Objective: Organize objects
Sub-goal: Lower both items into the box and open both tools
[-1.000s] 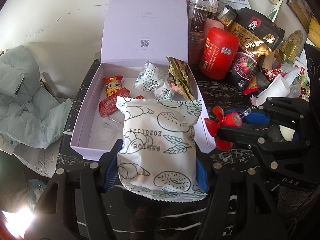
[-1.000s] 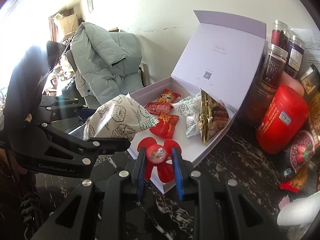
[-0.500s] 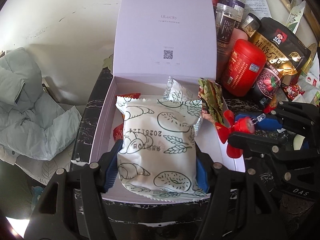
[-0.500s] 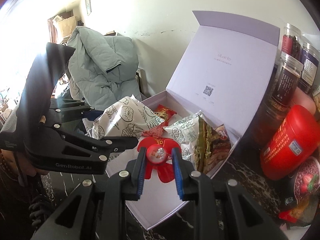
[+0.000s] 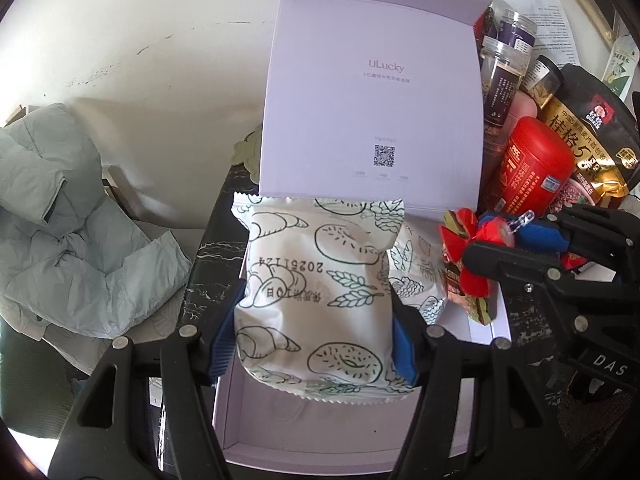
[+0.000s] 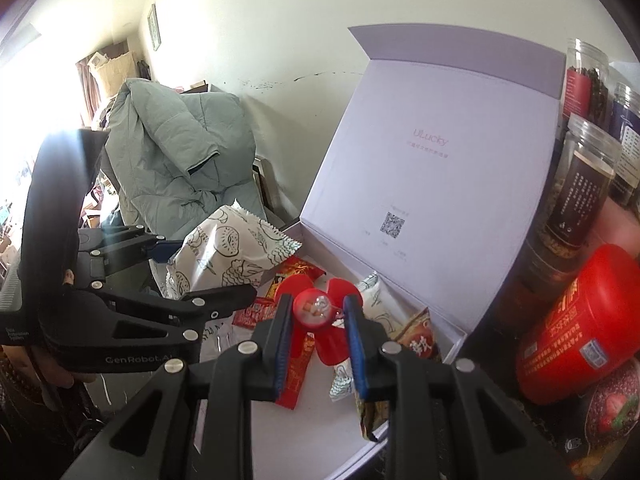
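The left gripper (image 5: 314, 328) is clamped on a white bread packet (image 5: 316, 292) printed with pastry drawings, its blue pads pressing the packet's two sides. The packet fills the middle of the left wrist view, held over the open lilac box (image 5: 482, 330), whose upright lid (image 5: 372, 92) rises behind it.

In the right wrist view, the right gripper (image 6: 316, 316) holds a small red fan (image 6: 314, 310) by its round hub, narrow between the blue pads, at centre frame above the box interior. Below it lie red snack sachets (image 6: 298, 270) and a gold-brown packet (image 6: 420, 336). At right, on the dark marbled bench (image 5: 200, 256), stand a red canister (image 6: 576, 332) and clear-lidded jars (image 6: 580, 184).
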`<state>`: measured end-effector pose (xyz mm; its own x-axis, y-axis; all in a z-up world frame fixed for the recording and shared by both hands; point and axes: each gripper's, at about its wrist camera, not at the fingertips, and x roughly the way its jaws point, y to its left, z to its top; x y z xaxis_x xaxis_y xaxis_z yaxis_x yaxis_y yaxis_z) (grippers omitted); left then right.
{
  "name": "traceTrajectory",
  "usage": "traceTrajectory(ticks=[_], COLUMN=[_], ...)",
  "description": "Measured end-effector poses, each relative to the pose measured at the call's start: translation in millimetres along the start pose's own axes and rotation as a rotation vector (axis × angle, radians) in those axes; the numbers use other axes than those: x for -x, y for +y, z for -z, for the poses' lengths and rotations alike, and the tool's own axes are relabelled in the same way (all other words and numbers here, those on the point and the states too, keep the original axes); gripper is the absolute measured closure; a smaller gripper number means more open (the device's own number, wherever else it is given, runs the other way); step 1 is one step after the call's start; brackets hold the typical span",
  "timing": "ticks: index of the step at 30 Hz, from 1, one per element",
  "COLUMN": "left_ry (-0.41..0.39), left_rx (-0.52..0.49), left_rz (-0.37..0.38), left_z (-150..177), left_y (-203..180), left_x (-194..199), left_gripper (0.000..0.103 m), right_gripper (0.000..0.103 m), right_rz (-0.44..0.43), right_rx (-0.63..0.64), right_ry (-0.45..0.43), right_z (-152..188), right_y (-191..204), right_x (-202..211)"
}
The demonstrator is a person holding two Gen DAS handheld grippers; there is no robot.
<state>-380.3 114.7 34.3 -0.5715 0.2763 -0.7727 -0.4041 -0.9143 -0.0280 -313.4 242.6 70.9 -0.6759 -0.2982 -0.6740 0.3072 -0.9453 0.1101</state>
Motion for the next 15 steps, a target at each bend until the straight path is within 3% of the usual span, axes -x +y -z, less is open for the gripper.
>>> traceTrajectory(ticks=[7,15], left_ry=[0.060,0.100], left_rx=[0.000,0.000], left_rz=[0.011,-0.026], left_z=[4.4,7.6], left_y=[5.6,10.4], left_x=[-23.7,-38.2], left_gripper=[0.041,0.041], right_gripper=[0.078,0.078], right_rz=[0.002,-0.008], right_rx=[0.012,0.064], right_ry=[0.029,0.049], right_z=[5.4,10.5], right_y=[-3.4,8.0], right_x=[-20.1,-33.9])
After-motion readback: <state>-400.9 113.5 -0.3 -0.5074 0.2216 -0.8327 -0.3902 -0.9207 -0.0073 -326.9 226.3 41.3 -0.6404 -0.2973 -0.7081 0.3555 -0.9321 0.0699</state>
